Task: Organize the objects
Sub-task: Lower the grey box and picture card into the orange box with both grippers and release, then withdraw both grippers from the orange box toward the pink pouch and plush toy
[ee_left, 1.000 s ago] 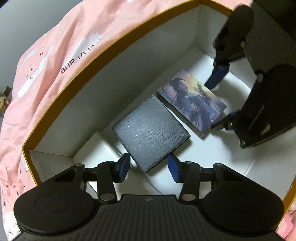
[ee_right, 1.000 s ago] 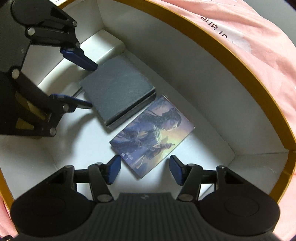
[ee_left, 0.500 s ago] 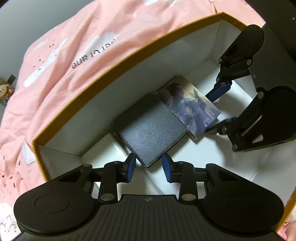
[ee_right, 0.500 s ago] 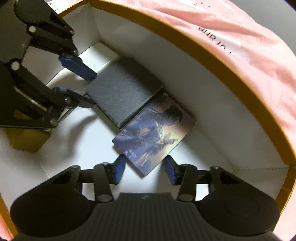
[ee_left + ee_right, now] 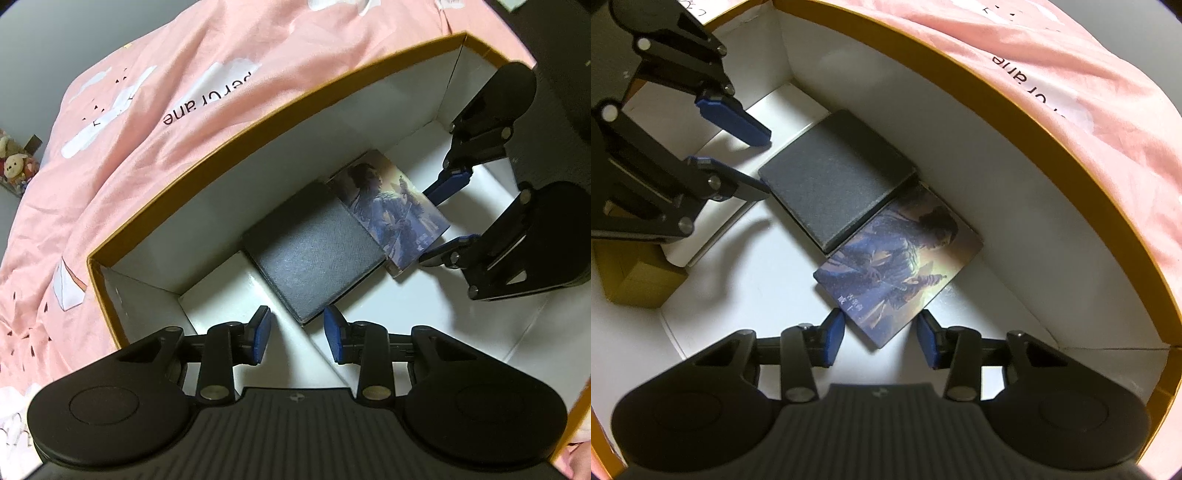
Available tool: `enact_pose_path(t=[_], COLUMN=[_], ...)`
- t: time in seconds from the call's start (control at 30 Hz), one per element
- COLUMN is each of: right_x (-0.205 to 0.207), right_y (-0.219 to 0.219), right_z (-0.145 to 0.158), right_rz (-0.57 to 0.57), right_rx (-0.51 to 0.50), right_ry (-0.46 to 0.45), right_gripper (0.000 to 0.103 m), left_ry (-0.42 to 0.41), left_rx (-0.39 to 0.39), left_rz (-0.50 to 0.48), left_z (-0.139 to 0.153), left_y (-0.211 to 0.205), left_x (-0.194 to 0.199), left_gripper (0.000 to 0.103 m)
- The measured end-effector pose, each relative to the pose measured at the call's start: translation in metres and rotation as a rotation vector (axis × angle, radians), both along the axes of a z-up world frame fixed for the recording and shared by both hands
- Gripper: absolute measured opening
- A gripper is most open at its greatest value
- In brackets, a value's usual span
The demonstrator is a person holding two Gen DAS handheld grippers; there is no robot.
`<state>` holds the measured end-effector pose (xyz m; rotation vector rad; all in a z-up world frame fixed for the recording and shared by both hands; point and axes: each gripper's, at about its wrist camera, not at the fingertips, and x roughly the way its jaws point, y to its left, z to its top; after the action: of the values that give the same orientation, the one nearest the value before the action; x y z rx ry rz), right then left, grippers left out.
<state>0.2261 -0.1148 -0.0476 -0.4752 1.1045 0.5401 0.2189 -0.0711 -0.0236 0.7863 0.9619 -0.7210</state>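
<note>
The pink bedspread point(image 5: 155, 122) carries upside-down dark lettering — "ane" readable, the rest unclear.

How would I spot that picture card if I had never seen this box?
Look inside the white box with the orange rim on the pink bedding. On its floor, by the long wall, two flat rectangles touch; the plain one is a dark grey textured case. The picture card alone shows a painted blue-robed figure.

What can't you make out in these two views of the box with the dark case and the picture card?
- Dark case: its underside is hidden in both views.
- Picture card: the small print is too tiny to read in the right wrist view; in both views, the dark case covers one edge.
- Yellow box: partly hidden behind the left gripper in the right wrist view.
- Pink cloth: its lettering is cut off by the cardboard box rim.
</note>
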Motion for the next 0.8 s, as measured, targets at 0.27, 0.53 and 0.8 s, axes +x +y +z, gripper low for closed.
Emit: enact_pose_path(t=[0.27, 0.53, 0.8], right_x=[-0.02, -0.09, -0.197], right_y=[-0.008, -0.01, -0.028], right_z=[0.034, 0.082, 0.11], right_rz=[-0.055, -0.181, -0.26], right_rx=[0.033, 0.143, 0.301], right_ry=[-0.055, -0.185, -0.28], right_gripper=[0.047, 0.062, 0.062], left_ry=[-0.024, -0.003, 0.035], left_rx=[-0.149, -0.381, -0.448], left_rz=[0.042, 0.093, 0.154], left_z=[0.041, 0.082, 0.07], left_y=[0.02, 0.045, 0.081], left_x=[-0.031, -0.088, -0.163], left_gripper=[0.041, 0.046, 0.048])
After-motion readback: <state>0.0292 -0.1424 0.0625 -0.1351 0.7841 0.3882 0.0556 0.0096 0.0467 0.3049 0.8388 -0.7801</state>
